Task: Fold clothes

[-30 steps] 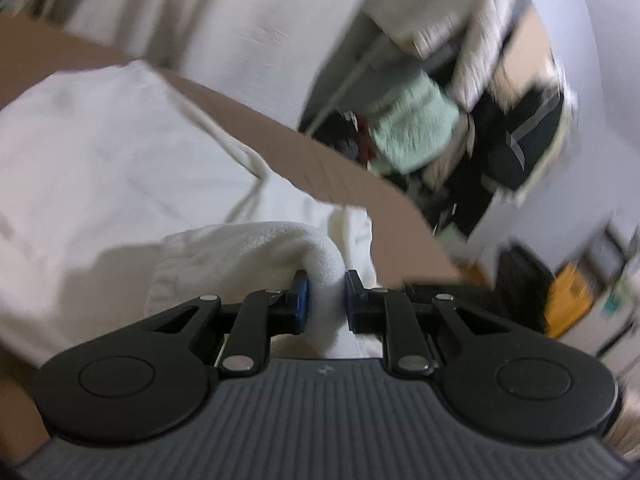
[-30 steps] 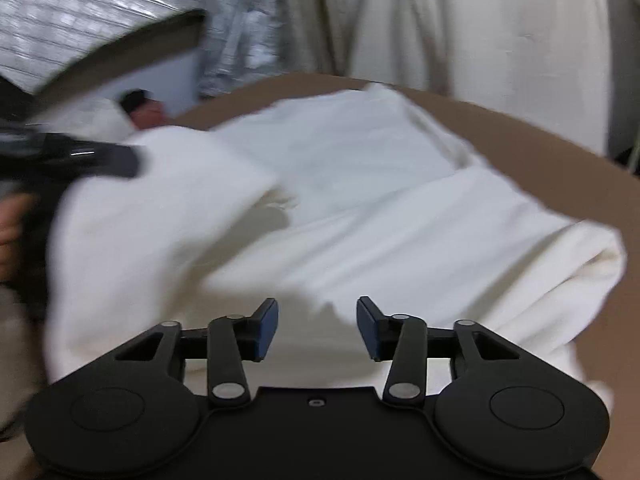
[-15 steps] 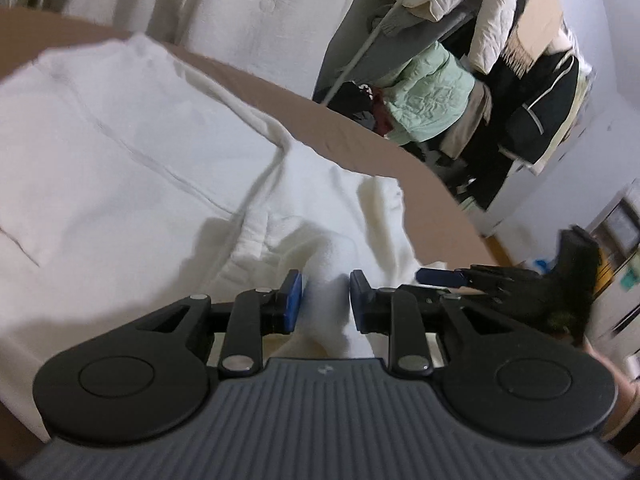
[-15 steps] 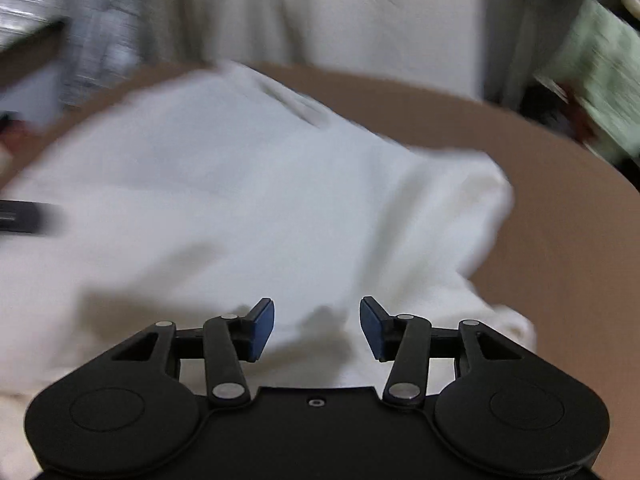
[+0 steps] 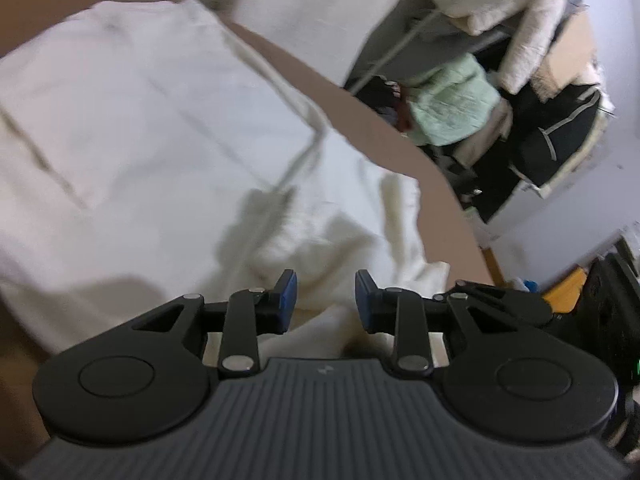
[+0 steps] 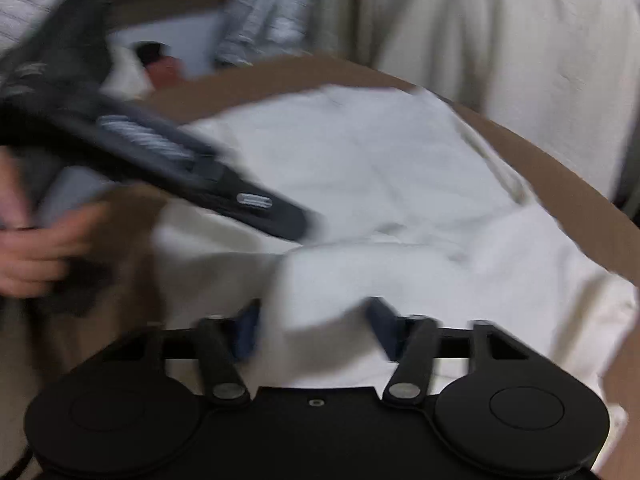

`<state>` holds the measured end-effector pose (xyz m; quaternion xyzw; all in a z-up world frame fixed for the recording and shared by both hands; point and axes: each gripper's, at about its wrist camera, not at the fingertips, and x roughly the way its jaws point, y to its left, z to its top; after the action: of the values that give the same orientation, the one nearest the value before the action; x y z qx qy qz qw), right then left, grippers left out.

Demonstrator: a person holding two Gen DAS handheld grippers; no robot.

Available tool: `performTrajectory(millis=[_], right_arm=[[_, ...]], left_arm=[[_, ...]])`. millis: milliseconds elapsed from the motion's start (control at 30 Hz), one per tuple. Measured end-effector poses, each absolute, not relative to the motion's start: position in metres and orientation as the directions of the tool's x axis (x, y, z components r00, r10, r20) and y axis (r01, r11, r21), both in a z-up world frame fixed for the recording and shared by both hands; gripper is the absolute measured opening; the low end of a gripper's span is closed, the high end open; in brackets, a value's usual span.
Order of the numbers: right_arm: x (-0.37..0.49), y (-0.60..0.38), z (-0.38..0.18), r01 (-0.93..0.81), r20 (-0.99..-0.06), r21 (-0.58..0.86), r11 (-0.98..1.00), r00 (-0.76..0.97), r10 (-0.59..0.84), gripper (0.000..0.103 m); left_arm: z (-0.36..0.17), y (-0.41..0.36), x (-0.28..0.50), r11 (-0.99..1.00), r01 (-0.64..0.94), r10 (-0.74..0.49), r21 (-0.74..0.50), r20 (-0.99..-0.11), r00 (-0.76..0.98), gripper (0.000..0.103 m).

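On the brown counter (image 5: 404, 148) the white garment (image 5: 160, 132) lies partly doubled. My left claw (image 5: 325, 300) hangs released above it; my right claw (image 6: 312, 330), gaping, straddles a raised flap, which may slump if I clench late.

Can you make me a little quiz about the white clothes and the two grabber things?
1. True or false: the left hand-held gripper is pinching the white garment.
2. What colour is the table under the garment? A green, B brown, C blue.
3. Fill in: the pads on the left hand-held gripper are ____.

Key: 1 false, its jaws stand apart with cloth lying loose between them. 2 B. 3 blue.
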<state>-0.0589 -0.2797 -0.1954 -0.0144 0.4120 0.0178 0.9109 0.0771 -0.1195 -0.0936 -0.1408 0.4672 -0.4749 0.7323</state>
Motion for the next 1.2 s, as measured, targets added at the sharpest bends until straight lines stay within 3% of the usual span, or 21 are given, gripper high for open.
performTrajectory(millis=[100,167,233,367,533,667,700,733,767,800,933,1067,1167,1200], right_arm=[[-0.067,-0.316,-0.201,0.085,-0.746,0.191,0.978,0.66,0.088,0.019],[-0.08,-0.331,-0.212,0.145,-0.745,0.265,0.953,0.658,0.106,0.017],[-0.098,-0.34,-0.222,0.205,-0.759,0.29,0.935,0.645,0.094,0.015],[-0.125,-0.339,-0.242,0.265,-0.832,0.045,0.963,0.544,-0.111,0.011],[-0.125,-0.331,-0.232,0.252,-0.793,-0.059,0.966,0.575,-0.199,0.009],[-0.129,-0.324,-0.211,0.251,-0.728,-0.137,0.958,0.631,-0.269,0.009],[-0.131,-0.325,-0.206,0.246,-0.717,-0.131,0.96,0.645,-0.264,0.009],[-0.132,-0.325,-0.201,0.241,-0.706,-0.126,0.962,0.659,-0.258,0.009],[-0.133,-0.326,-0.197,0.237,-0.698,-0.123,0.964,0.67,-0.254,0.008],[-0.132,-0.327,-0.198,0.236,-0.699,-0.125,0.964,0.668,-0.254,0.008],[-0.132,-0.335,-0.207,0.242,-0.721,-0.121,0.963,0.645,-0.253,0.007],[-0.132,-0.34,-0.229,0.232,-0.757,-0.193,0.953,0.583,-0.296,0.01],[-0.134,-0.34,-0.239,0.237,-0.756,-0.247,0.94,0.56,-0.34,0.038],[-0.134,-0.339,-0.24,0.232,-0.751,-0.259,0.937,0.562,-0.347,0.039]], left_arm=[[-0.098,-0.123,0.075,0.496,0.584,-0.815,-0.643,-0.576,0.059,0.03],[-0.1,-0.132,0.069,0.482,0.613,-0.807,-0.626,-0.59,0.032,0.03],[-0.105,-0.147,0.062,0.471,0.653,-0.787,-0.593,-0.617,0.007,0.048],[-0.117,-0.174,0.047,0.448,0.717,-0.743,-0.535,-0.669,-0.035,0.048],[-0.108,-0.175,0.03,0.433,0.778,-0.722,-0.455,-0.692,-0.003,0.048],[-0.105,-0.174,0.021,0.441,0.8,-0.688,-0.408,-0.726,0.009,0.055],[-0.105,-0.174,0.019,0.45,0.802,-0.677,-0.393,-0.736,0.019,0.051],[-0.105,-0.174,0.018,0.468,0.804,-0.66,-0.366,-0.75,0.043,0.029],[-0.104,-0.173,0.017,0.488,0.808,-0.641,-0.329,-0.763,0.076,0.013],[-0.101,-0.171,0.017,0.505,0.81,-0.626,-0.296,-0.772,0.108,0.004],[-0.08,-0.142,0.025,0.555,0.769,-0.665,-0.317,-0.725,0.181,0.005],[-0.088,-0.132,0.047,0.643,0.695,-0.615,-0.322,-0.758,0.218,0.006],[-0.097,-0.135,0.046,0.671,0.687,-0.555,-0.279,-0.804,0.215,0.007],[-0.095,-0.136,0.043,0.673,0.692,-0.542,-0.26,-0.811,0.223,0.012]])
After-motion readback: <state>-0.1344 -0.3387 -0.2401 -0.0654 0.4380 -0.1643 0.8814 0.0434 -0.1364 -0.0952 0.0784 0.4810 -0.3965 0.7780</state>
